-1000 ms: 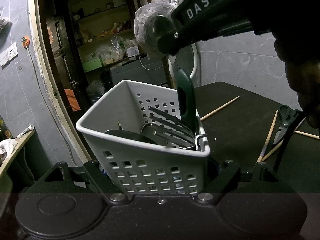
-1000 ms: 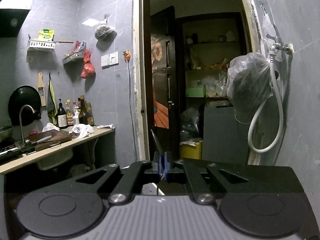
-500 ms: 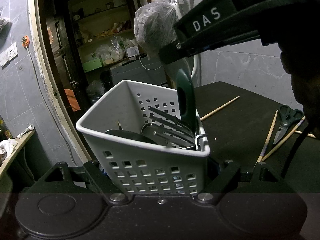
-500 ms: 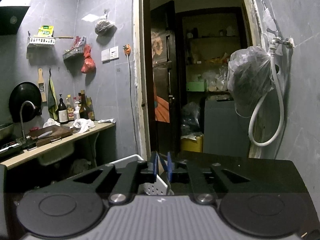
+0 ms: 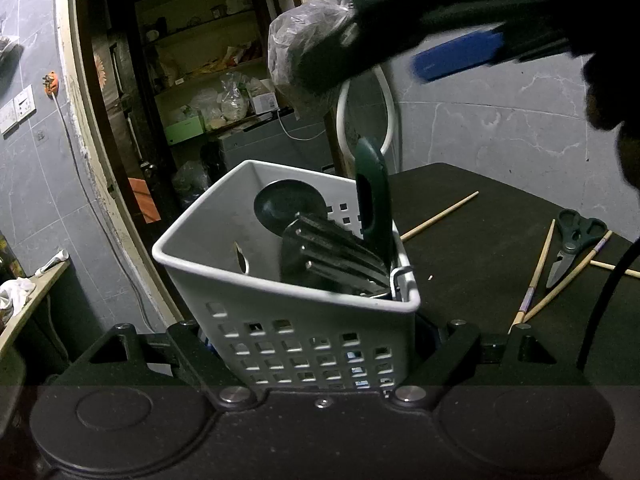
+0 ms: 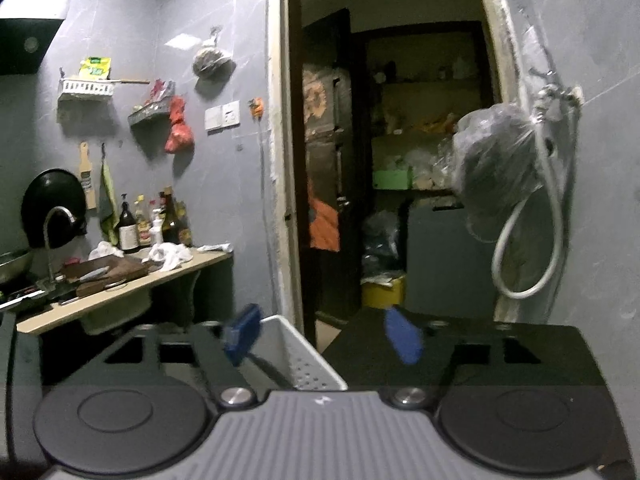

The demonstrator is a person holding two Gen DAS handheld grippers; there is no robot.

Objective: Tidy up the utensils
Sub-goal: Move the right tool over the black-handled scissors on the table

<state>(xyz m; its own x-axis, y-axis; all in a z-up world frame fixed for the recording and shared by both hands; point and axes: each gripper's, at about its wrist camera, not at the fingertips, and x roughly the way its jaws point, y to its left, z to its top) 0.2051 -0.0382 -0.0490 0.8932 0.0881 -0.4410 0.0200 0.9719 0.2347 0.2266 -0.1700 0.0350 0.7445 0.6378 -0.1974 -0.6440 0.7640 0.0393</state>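
Observation:
A white perforated basket (image 5: pixel 280 292) stands at the edge of the black table (image 5: pixel 472 272), with my left gripper (image 5: pixel 324 344) shut on its lower front. Inside it leans a slotted spatula (image 5: pixel 332 256) with a green handle (image 5: pixel 372 196), beside a round black utensil (image 5: pixel 286 204). My right gripper (image 6: pixel 322 336) hovers above the basket (image 6: pixel 296 352); its jaws are opening, the blue pads (image 6: pixel 242 334) are wide apart and nothing is between them. In the left wrist view it is a dark blur at the top with one blue pad (image 5: pixel 456 58) showing.
Several wooden chopsticks (image 5: pixel 536 272) and green-handled scissors (image 5: pixel 572 240) lie on the table to the right. One more chopstick (image 5: pixel 438 216) lies behind the basket. A doorway (image 6: pixel 340 160) and a hanging bag with a hose (image 6: pixel 500 172) are beyond; a cluttered counter (image 6: pixel 120 280) sits left.
My right gripper has opened and let go of the green-handled spatula, which now rests in the basket. The round black utensil has shifted up against the back wall. The left gripper stayed still.

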